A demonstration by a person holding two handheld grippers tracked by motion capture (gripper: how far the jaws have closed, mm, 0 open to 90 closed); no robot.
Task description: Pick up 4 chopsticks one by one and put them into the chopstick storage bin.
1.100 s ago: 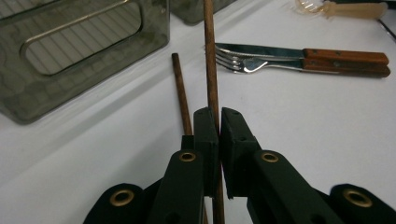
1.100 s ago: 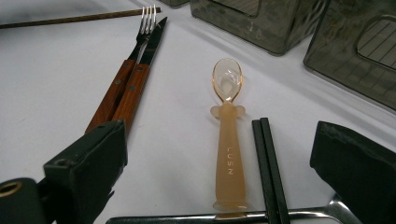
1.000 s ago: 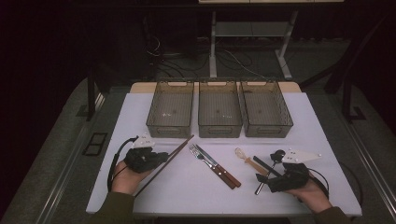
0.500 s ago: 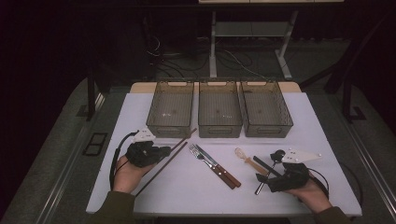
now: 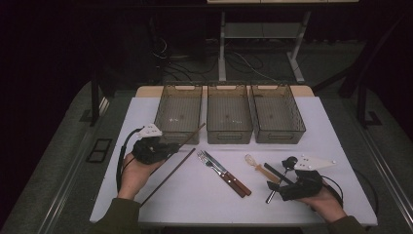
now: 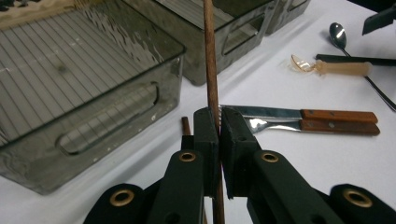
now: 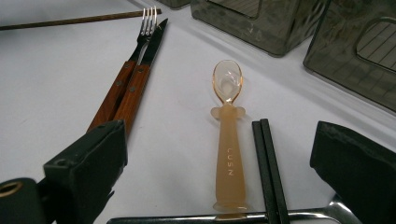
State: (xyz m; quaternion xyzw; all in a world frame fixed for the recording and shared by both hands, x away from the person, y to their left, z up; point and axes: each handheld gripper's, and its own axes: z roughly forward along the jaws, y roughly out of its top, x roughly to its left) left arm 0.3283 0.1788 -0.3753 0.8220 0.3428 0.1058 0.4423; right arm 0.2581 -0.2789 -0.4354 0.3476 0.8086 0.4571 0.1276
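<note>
My left gripper (image 5: pixel 173 146) (image 6: pixel 218 126) is shut on a thin brown chopstick (image 5: pixel 192 134) (image 6: pixel 211 70), held off the table with its tip angled toward the left bin (image 5: pixel 178 114). Its twin chopstick (image 5: pixel 168 175) (image 6: pixel 186 125) lies flat on the white table (image 5: pixel 195 204). My right gripper (image 5: pixel 280 183) (image 7: pixel 222 140) rests at the front right, open, with nothing gripped. Its jaws stand either side of a peach plastic spoon (image 5: pixel 258 168) (image 7: pixel 228 140) and a pair of black chopsticks (image 5: pixel 275 174) (image 7: pixel 268 168).
Three smoky clear bins stand in a row at the back: left, middle (image 5: pixel 229 114), right (image 5: pixel 277 114). A wood-handled fork (image 7: pixel 140 42) and knife (image 5: pixel 229 175) (image 7: pixel 152 46) lie mid-table. A metal spoon (image 5: pixel 290 162) (image 6: pixel 338 32) lies by my right gripper.
My left gripper has risen and moved toward the bins, lifting one brown chopstick away from its twin, which stays on the table. The right hand has not moved.
</note>
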